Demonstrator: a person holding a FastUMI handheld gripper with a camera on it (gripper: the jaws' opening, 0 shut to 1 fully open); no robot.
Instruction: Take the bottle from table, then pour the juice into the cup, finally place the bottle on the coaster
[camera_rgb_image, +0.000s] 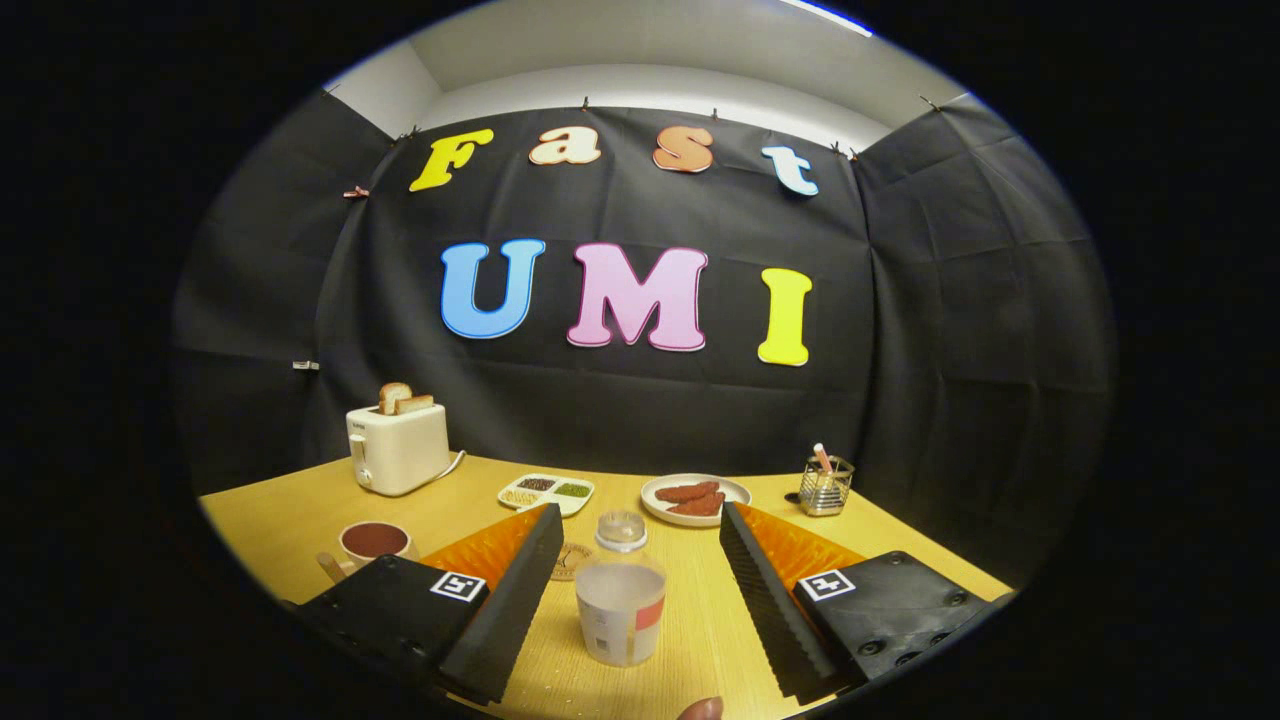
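between the spread fingers (634, 555), the upright bottle (620, 600), untouched

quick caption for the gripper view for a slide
Open gripper straddles the upright capped bottle on the wooden table, fingers apart from it; cup and coaster wait beyond.

The claw (633, 570) has two long wedge-shaped fingers (520, 590) with finely ribbed inner faces. Each finger is carried on a boxy, matte housing, and each housing bears a small square black-and-white marker (458, 586) on its top. Dark round screws (868, 647) dot the right housing's near edge.
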